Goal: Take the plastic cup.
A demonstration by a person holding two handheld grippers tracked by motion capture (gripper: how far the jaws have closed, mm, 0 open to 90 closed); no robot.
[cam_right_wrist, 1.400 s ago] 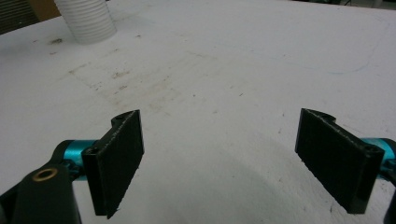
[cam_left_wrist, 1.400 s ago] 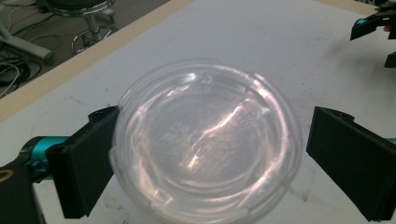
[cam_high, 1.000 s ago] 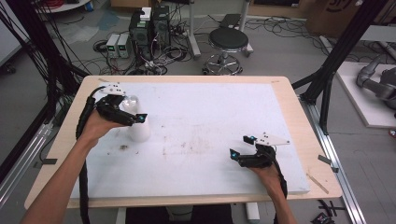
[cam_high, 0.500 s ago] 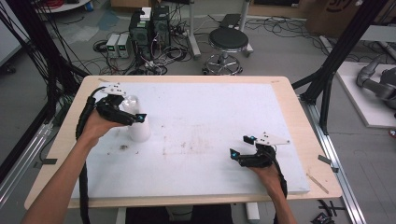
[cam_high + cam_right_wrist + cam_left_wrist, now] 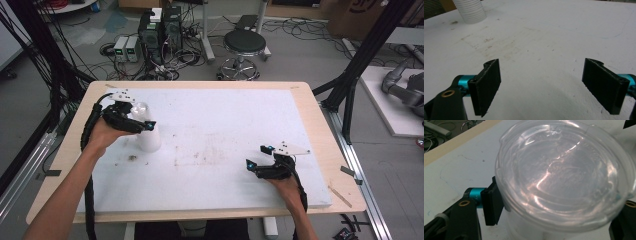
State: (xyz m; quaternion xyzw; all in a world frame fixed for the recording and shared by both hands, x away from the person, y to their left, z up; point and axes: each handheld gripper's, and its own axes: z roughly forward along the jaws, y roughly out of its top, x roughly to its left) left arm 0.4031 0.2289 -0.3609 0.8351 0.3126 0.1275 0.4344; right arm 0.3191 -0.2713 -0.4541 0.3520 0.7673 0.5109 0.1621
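White table (image 5: 210, 125); left tool (image 5: 145, 125) closing, gripping clear cup (image 5: 564, 172); right tool (image 5: 541, 85) open.

Free room and obstacles on the white board (image 5: 215, 135). The one standing obstacle is the white ribbed cup (image 5: 149, 139) with its clear lid (image 5: 564, 170), at the left side, enclosed by the left gripper (image 5: 137, 120). From there across to the right gripper (image 5: 260, 157), whose jaws stand apart, the stained surface lies bare and passable.

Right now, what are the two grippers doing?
Left gripper: just closing, pads on the clear lid atop the white cup.
Right gripper: open, empty.
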